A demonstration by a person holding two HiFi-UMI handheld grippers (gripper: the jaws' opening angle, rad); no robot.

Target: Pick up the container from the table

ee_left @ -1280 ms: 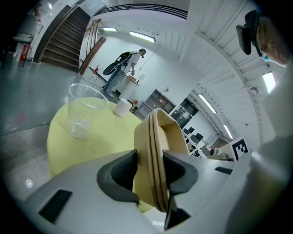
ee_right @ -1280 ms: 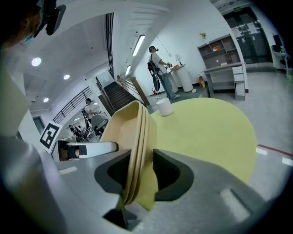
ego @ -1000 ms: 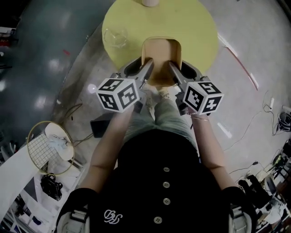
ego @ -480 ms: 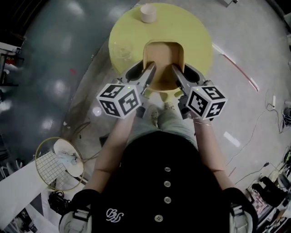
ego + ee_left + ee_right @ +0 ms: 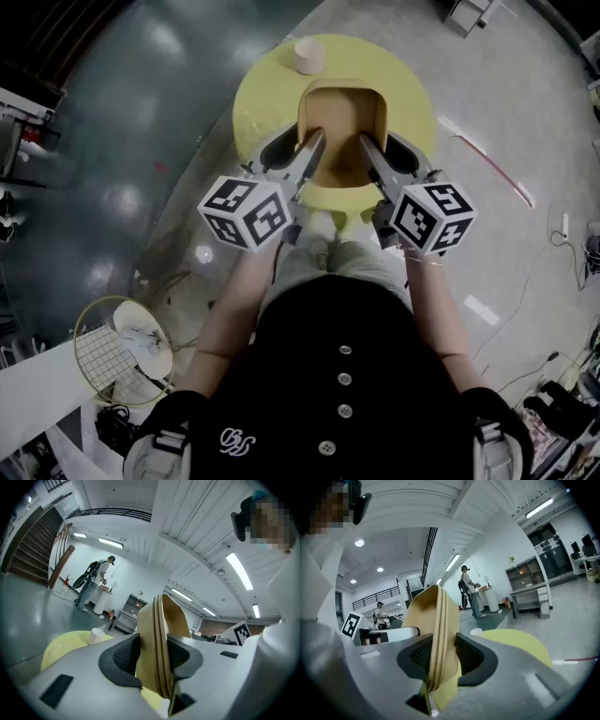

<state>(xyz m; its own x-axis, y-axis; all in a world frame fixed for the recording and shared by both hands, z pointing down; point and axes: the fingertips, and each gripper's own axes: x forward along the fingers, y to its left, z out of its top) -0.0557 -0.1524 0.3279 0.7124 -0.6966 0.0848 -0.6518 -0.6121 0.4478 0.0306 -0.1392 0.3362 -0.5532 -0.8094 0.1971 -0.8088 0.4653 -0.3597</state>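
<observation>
A tan rectangular container (image 5: pixel 339 120) hangs above the round yellow table (image 5: pixel 411 94), lifted clear of its top. My left gripper (image 5: pixel 312 150) is shut on the container's near left rim, my right gripper (image 5: pixel 370 152) on its near right rim. In the left gripper view the container's wall (image 5: pixel 161 634) stands edge-on between the black pads (image 5: pixel 123 656), which press on it. The right gripper view shows the same: the rim (image 5: pixel 439 634) is pinched between the two pads (image 5: pixel 468 656). The container looks empty inside.
A white paper cup (image 5: pixel 307 54) stands at the table's far edge. A badminton racket (image 5: pixel 112 361) and bags lie on the floor at the lower left. Cables trail on the floor at the right. People stand by shelving (image 5: pixel 96 585) far across the room.
Both grippers have risen with the container, which has come up off the yellow table. The table and cup now sit lower and smaller beneath it.
</observation>
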